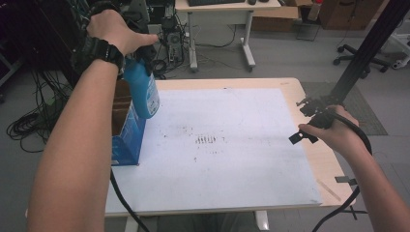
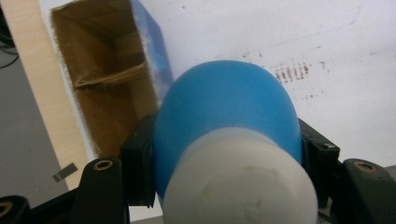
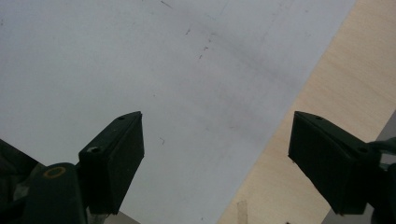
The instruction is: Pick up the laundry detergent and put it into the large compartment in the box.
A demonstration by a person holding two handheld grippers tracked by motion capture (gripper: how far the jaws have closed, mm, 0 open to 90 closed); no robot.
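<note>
White sheet on wooden table, grey office floor beyond.

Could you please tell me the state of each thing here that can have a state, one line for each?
Blue bottle: capped in white, gripped at the shoulder, held in the air above the box.
Cardboard box: open at the top, standing on the table's left edge; inside, a cardboard divider.
Left gripper: shut on the blue bottle.
Right gripper: open, holding nothing, above the white sheet's edge.
White sheet: lying flat on the table, marked with dark smudges.
</note>
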